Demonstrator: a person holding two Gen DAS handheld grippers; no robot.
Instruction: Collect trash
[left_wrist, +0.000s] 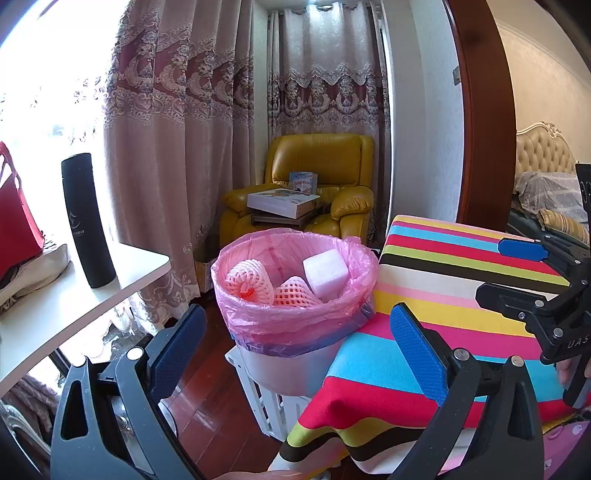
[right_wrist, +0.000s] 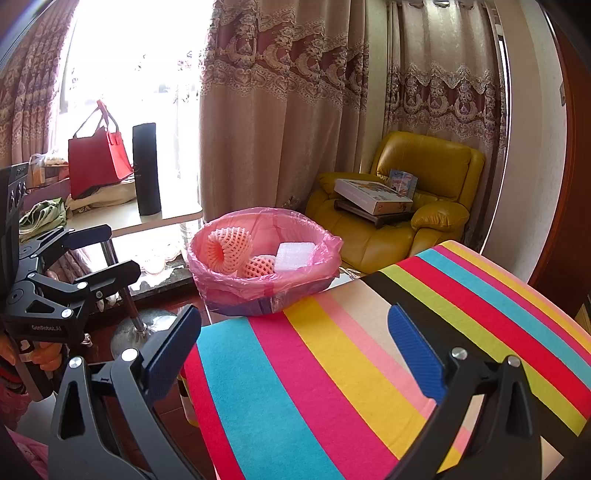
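Note:
A white bin lined with a pink bag (left_wrist: 295, 314) (right_wrist: 264, 280) stands beside the striped table (left_wrist: 443, 295) (right_wrist: 369, 350). Inside it lie two pink foam fruit nets (left_wrist: 249, 282) (right_wrist: 229, 249) and a white foam block (left_wrist: 327, 273) (right_wrist: 295, 255). My left gripper (left_wrist: 301, 339) is open just short of the bin, nothing between its blue pads. My right gripper (right_wrist: 295, 347) is open over the striped cloth, empty. The right gripper (left_wrist: 524, 269) shows at the right edge of the left wrist view, and the left gripper (right_wrist: 109, 251) shows at the left of the right wrist view.
A white side table (left_wrist: 74, 295) on the left holds a black flask (left_wrist: 86, 221) (right_wrist: 146, 170) and a red bag (right_wrist: 98, 158). A yellow armchair (left_wrist: 314, 184) (right_wrist: 406, 206) with boxes stands behind the bin, curtains beyond. A bed (left_wrist: 546, 184) lies at the far right.

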